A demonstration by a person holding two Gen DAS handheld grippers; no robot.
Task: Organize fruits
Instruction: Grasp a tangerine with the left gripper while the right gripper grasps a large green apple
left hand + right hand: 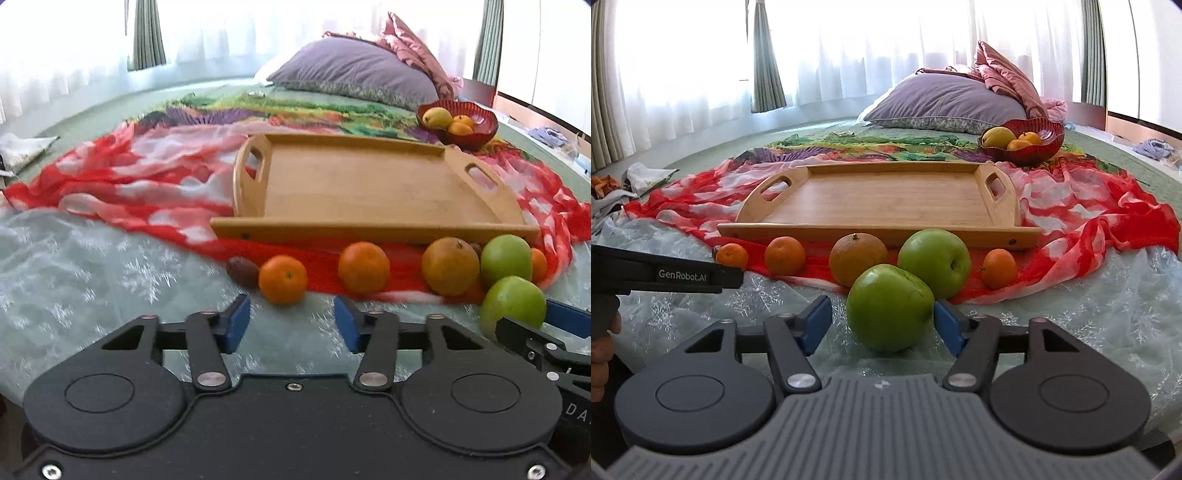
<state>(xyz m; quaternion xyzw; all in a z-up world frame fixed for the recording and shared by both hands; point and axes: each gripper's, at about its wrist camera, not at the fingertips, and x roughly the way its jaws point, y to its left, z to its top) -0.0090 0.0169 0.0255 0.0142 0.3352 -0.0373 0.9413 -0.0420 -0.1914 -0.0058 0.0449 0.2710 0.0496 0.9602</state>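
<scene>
Looking along my right gripper point(882, 323), I see the near green apple point(889, 307) sitting between its blue pads, round with no long axis, stem dimple tipped up toward the wooden tray point(879, 199); the right pad looks to touch it, the left stands just off, so it is not clamped. My left gripper point(291, 321) is partly closed on nothing, short of the tangerine point(282, 279) lying in front of the tray.
</scene>
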